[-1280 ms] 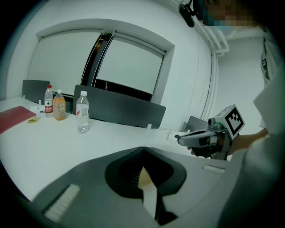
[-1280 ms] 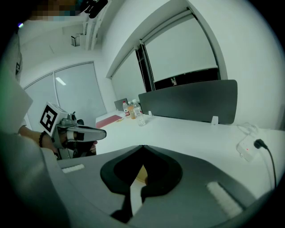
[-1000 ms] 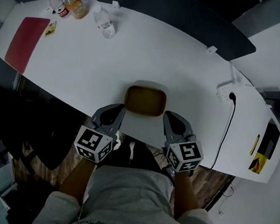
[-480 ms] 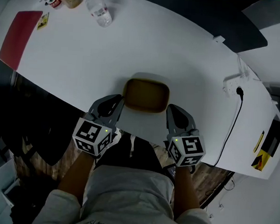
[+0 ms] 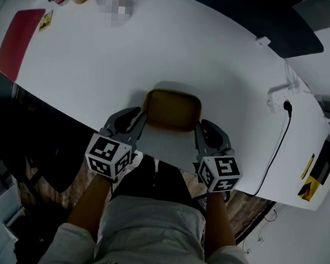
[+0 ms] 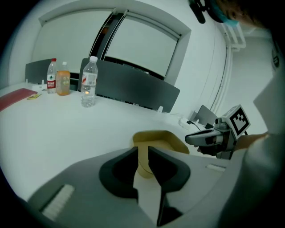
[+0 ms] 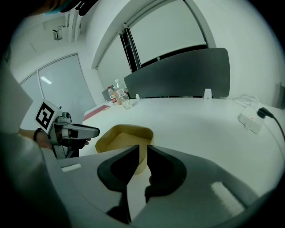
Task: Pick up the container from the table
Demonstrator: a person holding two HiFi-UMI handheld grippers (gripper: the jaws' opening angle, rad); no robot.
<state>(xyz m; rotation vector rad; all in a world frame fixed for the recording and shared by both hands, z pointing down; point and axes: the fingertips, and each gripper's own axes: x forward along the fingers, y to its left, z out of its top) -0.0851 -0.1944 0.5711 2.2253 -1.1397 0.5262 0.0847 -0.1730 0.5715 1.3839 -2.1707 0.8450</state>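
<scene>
The white desk (image 5: 225,65) carries a red mat (image 5: 17,39) and three bottles (image 6: 89,87) at its far left, well apart from the work area. A power strip (image 5: 281,97) with a black cable (image 5: 275,146) sits at the far right. A grey divider panel (image 6: 133,91) stands along the back edge. Nothing lies between these items and the container (image 5: 172,109), a tan open tray located at the near edge of the desk, directly in front of the person. The left gripper (image 5: 139,120) sits at its left end and the right gripper (image 5: 201,130) at its right end. The left gripper's fingers (image 6: 120,171) are drawn to a narrow slit, pinching the container wall. The right gripper's fingers (image 7: 164,171) are set likewise on the opposite wall.
</scene>
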